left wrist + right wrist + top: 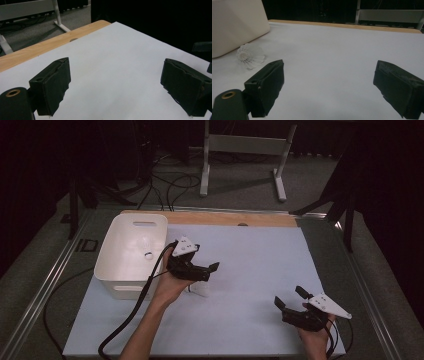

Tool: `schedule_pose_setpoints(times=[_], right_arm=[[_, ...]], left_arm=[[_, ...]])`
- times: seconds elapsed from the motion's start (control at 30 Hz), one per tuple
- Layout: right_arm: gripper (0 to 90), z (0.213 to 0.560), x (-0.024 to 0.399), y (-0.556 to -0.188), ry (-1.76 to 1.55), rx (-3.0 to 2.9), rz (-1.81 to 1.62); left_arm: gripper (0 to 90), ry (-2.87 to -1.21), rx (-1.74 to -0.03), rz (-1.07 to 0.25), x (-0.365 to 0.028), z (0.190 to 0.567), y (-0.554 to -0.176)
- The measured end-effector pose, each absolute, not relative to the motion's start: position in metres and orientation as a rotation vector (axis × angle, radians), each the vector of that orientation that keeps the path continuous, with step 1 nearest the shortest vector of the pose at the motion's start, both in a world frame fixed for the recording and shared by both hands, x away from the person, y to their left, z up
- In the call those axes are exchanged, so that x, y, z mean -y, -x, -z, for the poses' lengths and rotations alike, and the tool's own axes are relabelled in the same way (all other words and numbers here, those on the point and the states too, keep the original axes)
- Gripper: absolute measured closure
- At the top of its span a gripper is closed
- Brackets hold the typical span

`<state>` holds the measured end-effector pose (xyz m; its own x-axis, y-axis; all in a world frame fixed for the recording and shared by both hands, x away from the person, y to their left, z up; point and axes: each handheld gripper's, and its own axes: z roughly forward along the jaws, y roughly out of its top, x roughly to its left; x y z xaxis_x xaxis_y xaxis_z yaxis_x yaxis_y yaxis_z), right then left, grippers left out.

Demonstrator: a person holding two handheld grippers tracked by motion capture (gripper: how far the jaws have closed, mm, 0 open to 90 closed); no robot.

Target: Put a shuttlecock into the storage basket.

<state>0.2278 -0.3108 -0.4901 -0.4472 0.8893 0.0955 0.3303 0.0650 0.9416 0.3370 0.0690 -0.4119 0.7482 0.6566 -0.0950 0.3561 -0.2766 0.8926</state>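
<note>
A pale blue mat (240, 270) covers most of the worktop (215, 218), whose wooden edge shows along the far side. At the mat's left stands a white plastic bin (131, 252) with a handle slot in its far wall; a small white ring-shaped thing lies inside it, too small to make out.

The left tongs (212, 270) are held in the person's left hand (170, 282) just right of the bin, above the mat, with the jaws pointing right. In the left gripper view the two black jaws stand wide apart with bare mat between them, holding nothing. A black cable (132, 312) trails from these tongs back toward the near edge.

A white shuttlecock (250, 56) lies on its side on the mat just beside the bin's near right corner; in the high view it sits below the left hand, partly hidden.

The right tongs (289, 296) sit in the right hand (315, 332) near the mat's near right corner, well apart from the shuttlecock. Their jaws are also spread wide and empty, pointing toward the bin
</note>
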Motion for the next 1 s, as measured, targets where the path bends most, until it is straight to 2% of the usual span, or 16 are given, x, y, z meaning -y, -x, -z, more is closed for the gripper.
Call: schedule_pose_setpoints(times=[1.0], right_arm=[[9.9, 0.49, 0.311, -0.227, -1.216, -1.819, -1.389]], left_arm=[[10.5, -1.942, -0.845, -0.309, -0.066, 0.453, -0.332]])
